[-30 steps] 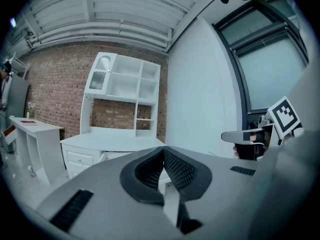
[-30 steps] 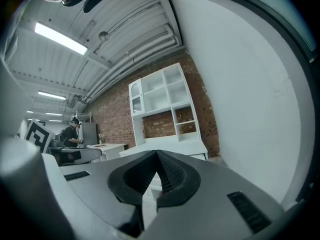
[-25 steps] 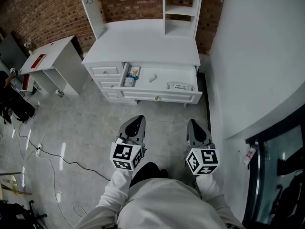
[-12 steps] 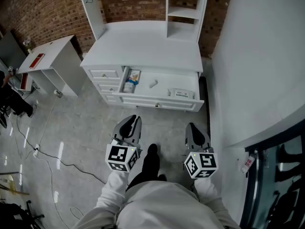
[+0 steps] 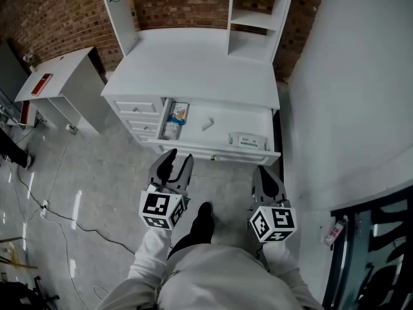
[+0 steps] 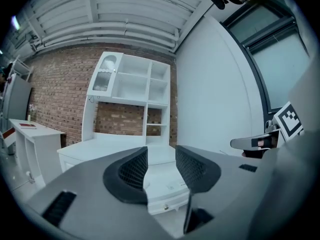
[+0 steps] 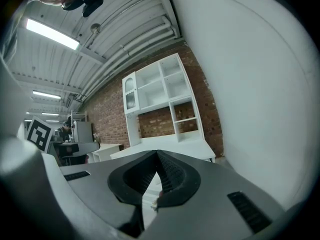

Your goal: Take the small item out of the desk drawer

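The white desk's drawer (image 5: 219,152) stands pulled out. A small pale item (image 5: 207,124) lies on its floor near the middle. My left gripper (image 5: 176,159) hovers just in front of the drawer's left end, its jaws opening with nothing between them; in the left gripper view (image 6: 161,166) the desk shows through the gap. My right gripper (image 5: 264,171) hangs before the drawer's right end, shut and empty, its pads meeting in the right gripper view (image 7: 156,158).
A printed packet (image 5: 174,120) lies at the drawer's left, a white box (image 5: 247,140) at its right. Small drawers (image 5: 132,107) sit left of it, a hutch (image 5: 251,18) on top. A side table (image 5: 58,76) and floor cables (image 5: 64,228) lie left; a white wall (image 5: 348,108) stands right.
Both grippers and the view have come closer to the open drawer. The left gripper's jaws have spread apart; the right gripper stays shut.
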A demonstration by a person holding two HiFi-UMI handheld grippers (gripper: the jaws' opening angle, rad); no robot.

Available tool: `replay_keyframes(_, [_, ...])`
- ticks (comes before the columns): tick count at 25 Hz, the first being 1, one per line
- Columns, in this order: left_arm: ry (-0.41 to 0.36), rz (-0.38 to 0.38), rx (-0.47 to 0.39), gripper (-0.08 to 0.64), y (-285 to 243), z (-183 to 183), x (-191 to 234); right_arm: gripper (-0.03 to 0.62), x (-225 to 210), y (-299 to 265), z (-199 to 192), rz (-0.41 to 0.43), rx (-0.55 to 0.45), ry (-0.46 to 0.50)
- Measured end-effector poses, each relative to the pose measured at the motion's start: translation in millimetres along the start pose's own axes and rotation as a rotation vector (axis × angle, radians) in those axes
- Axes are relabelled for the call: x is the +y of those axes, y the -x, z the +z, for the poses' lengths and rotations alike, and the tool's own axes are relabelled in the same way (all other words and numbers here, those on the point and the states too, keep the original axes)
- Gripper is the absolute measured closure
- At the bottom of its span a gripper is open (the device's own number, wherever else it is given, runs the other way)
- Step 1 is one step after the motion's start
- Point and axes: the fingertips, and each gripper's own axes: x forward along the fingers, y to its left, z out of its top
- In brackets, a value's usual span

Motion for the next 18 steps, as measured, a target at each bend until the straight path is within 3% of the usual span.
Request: replay_keyframes(18, [0.013, -0.098, 0.045, 0.313, -133, 0, 79, 0.565, -14, -134, 29, -0.078, -0.013, 0.002])
